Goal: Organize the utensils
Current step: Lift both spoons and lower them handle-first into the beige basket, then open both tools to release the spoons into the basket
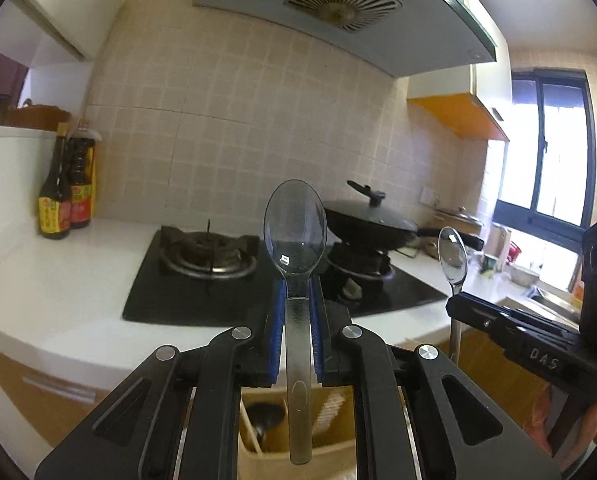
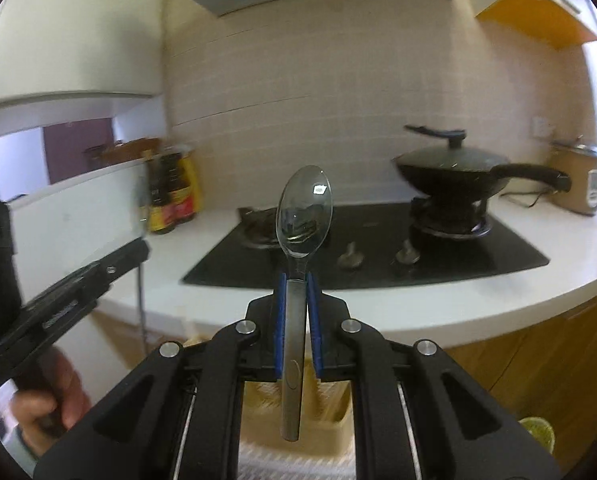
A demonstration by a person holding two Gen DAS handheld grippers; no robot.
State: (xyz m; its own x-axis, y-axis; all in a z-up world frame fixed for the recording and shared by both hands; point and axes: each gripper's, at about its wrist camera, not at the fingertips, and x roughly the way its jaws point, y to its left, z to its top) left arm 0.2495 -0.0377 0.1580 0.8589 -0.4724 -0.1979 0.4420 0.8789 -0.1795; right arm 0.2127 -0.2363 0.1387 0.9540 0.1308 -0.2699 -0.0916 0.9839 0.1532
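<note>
My left gripper [image 1: 297, 286] is shut on the handle of a large metal spoon [image 1: 295, 224], held upright with its bowl up. My right gripper [image 2: 297, 280] is shut on a smaller metal spoon [image 2: 304, 210], also upright. The right gripper with its spoon [image 1: 452, 256] shows at the right of the left wrist view. The left gripper's side [image 2: 78, 280] shows at the left of the right wrist view. A beige utensil holder [image 1: 298, 424] with compartments sits below both grippers, partly hidden by them; it also shows in the right wrist view [image 2: 298, 400].
A black gas hob [image 1: 218, 276] lies on the white counter [image 1: 58, 280]. A lidded black wok [image 1: 370, 222] stands on the right burner. Sauce bottles [image 1: 64, 200] stand at the back left. A sink [image 1: 554, 300] and window are at the far right.
</note>
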